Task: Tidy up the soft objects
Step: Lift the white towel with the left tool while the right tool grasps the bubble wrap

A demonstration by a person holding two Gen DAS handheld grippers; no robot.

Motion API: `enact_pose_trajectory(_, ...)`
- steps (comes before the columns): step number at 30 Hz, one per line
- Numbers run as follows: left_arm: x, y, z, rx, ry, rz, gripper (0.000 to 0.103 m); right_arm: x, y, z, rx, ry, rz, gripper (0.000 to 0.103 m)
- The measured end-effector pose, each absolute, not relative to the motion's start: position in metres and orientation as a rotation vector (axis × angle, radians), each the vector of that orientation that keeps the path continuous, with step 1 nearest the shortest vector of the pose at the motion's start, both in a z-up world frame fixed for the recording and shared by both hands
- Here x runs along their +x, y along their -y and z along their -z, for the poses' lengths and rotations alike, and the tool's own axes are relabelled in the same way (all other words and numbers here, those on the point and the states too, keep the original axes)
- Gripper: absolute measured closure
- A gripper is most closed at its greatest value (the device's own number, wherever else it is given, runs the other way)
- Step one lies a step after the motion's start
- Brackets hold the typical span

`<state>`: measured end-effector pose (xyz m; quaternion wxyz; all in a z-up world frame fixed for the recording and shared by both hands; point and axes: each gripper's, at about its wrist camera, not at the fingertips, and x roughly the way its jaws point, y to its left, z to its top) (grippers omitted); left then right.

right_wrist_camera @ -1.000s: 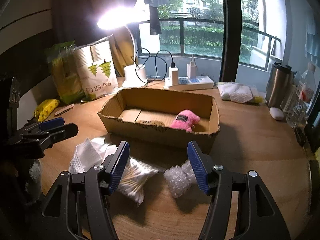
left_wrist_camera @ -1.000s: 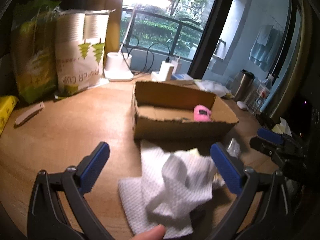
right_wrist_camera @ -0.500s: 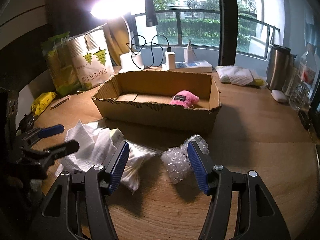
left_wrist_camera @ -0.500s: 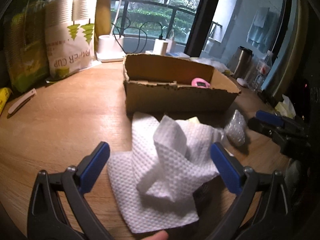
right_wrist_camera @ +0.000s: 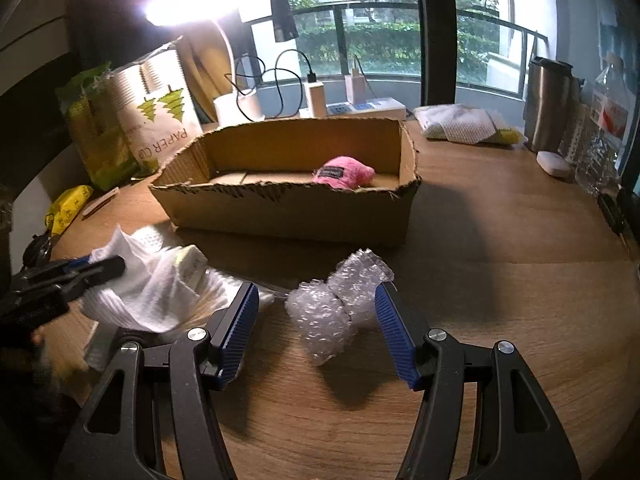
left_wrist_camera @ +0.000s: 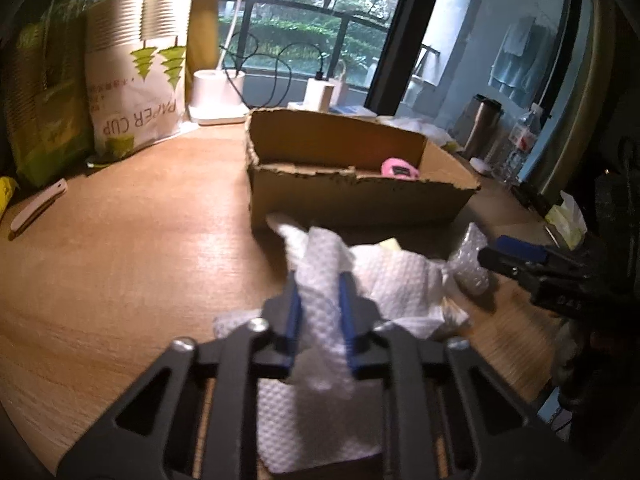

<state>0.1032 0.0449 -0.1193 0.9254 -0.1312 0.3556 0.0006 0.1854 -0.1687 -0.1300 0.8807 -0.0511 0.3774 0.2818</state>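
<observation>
My left gripper (left_wrist_camera: 319, 284) is shut on a fold of the white textured cloth (left_wrist_camera: 396, 280), which lies on the wooden table in front of the cardboard box (left_wrist_camera: 352, 200). In the right wrist view the same cloth (right_wrist_camera: 148, 280) sits at the left with the left gripper (right_wrist_camera: 102, 266) pinching it. My right gripper (right_wrist_camera: 316, 300) is open, its blue pads on either side of a wad of bubble wrap (right_wrist_camera: 336, 304) on the table. A pink plush toy (right_wrist_camera: 344, 172) lies inside the box (right_wrist_camera: 288, 208). A bag of cotton swabs (right_wrist_camera: 216, 284) lies partly under the cloth.
A paper cup pack (right_wrist_camera: 160, 116) and green bag (right_wrist_camera: 92, 128) stand at the back left. A lamp base, chargers and power strip (right_wrist_camera: 360, 106) sit behind the box. A steel tumbler (right_wrist_camera: 552, 104), bottle and folded cloth (right_wrist_camera: 460, 124) are at the back right.
My left gripper has closed on a raised fold of the white cloth. My right gripper has moved forward and down so the bubble wrap sits between its open pads.
</observation>
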Motion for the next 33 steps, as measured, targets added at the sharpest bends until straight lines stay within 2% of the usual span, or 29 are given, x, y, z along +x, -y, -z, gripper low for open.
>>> enact_pose_trajectory(4,0.103,-0.049,0.119,-0.269,-0.726,-0.001,0.096,0.188,0.170,0.135,-0.105,-0.797,-0.572,0.039)
enact_pose_trajectory(9,0.098,-0.063,0.106,-0.293,-0.682,-0.014,0.096,0.191,0.173,0.140,-0.104,-0.800,-0.545,0.037)
enact_pose_trajectory(11,0.097,-0.066,0.101,-0.300,-0.667,-0.016,0.096,0.193,0.172,0.143,-0.114,-0.801,-0.531,0.028)
enact_pose_trajectory(12,0.096,-0.067,0.099,-0.301,-0.662,-0.018,0.096,0.194,0.171,0.145,-0.121,-0.803,-0.527,0.027)
enact_pose_trajectory(20,0.095,-0.070,0.087,-0.302,-0.630,-0.018,0.096,0.204,0.162,0.162,-0.132,-0.861,-0.524,0.026)
enact_pose_trajectory(21,0.094,-0.069,0.084,-0.298,-0.623,-0.017,0.096,0.205,0.161,0.163,-0.133,-0.869,-0.530,0.027)
enact_pose_trajectory(23,0.093,-0.068,0.079,-0.290,-0.608,-0.016,0.096,0.204,0.160,0.163,-0.141,-0.864,-0.542,0.045)
enact_pose_trajectory(28,0.091,-0.066,0.066,-0.274,-0.577,-0.018,0.096,0.199,0.160,0.159,-0.141,-0.851,-0.570,0.050)
enact_pose_trajectory(33,0.092,-0.062,0.052,-0.258,-0.548,-0.019,0.096,0.194,0.165,0.144,-0.129,-0.812,-0.598,0.050)
